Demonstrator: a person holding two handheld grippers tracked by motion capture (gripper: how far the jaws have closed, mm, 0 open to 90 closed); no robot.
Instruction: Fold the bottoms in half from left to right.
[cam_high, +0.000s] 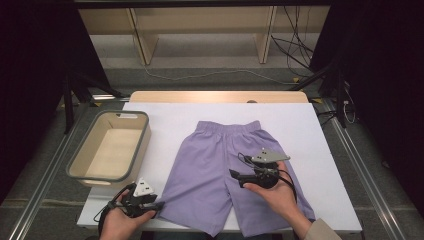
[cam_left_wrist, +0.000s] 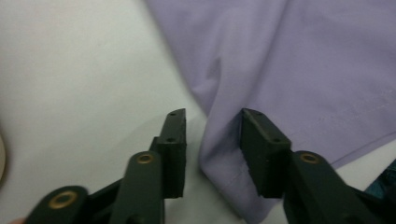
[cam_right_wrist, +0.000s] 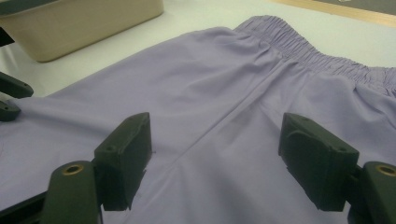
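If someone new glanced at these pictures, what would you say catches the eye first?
The lilac shorts spread flat in the middle of the white table, waistband away from the person. The left gripper has its jaws around the hem corner of one leg; the right gripper hovers open above the crotch. A beige bin sits left.

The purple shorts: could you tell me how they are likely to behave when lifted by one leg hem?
The purple shorts look thin and already wrinkle, so they would probably hang limp and drape. Lying flat, they seem light. The fabric between the left claw jaws may bunch.
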